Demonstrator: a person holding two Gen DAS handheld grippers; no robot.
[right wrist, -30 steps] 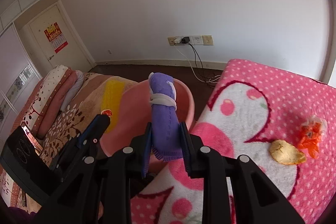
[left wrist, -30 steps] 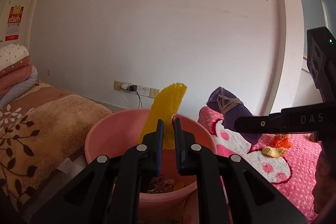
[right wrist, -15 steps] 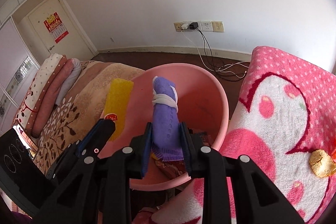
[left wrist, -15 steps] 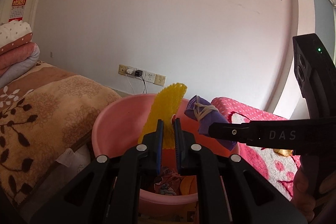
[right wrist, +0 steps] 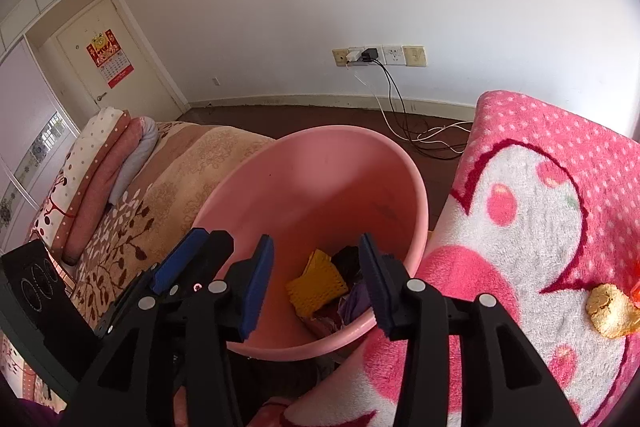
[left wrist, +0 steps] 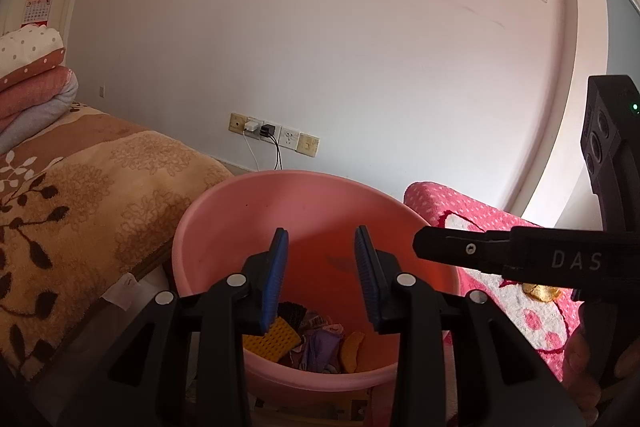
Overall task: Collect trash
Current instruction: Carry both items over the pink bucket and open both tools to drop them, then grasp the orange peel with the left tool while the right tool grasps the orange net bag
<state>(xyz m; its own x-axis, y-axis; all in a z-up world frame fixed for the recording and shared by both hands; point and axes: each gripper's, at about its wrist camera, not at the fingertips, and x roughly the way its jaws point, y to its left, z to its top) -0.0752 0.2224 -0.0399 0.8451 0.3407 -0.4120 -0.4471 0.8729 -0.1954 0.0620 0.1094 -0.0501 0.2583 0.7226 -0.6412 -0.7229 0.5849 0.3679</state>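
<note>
A pink plastic basin [left wrist: 280, 199] [right wrist: 320, 163] stands between two beds. Both grippers hang over it. My left gripper [left wrist: 321, 259] has its jaws opening and nothing lies between them. My right gripper [right wrist: 316, 267] is likewise opening with an empty gap. On the basin's bottom lie the yellow mesh piece [left wrist: 272, 339] [right wrist: 316, 287], the purple cloth [left wrist: 320, 345] [right wrist: 356, 301], an orange scrap [left wrist: 352, 347] and dark bits. A yellow crumpled scrap [right wrist: 608, 311] [left wrist: 540, 291] and an orange wrapper [right wrist: 636, 287] rest on the pink blanket.
The pink dotted blanket [right wrist: 540, 219] covers the bed at the right. A brown leaf-patterned blanket [left wrist: 80, 195] with folded bedding [left wrist: 28, 79] lies at the left. Wall sockets [left wrist: 276, 139] with cables sit behind the basin. A door [right wrist: 112, 59] stands at the far left.
Both grippers opened. The yellow mesh piece left the left jaws and the purple cloth left the right jaws; both now lie in the basin. Both views moved closer over the basin.
</note>
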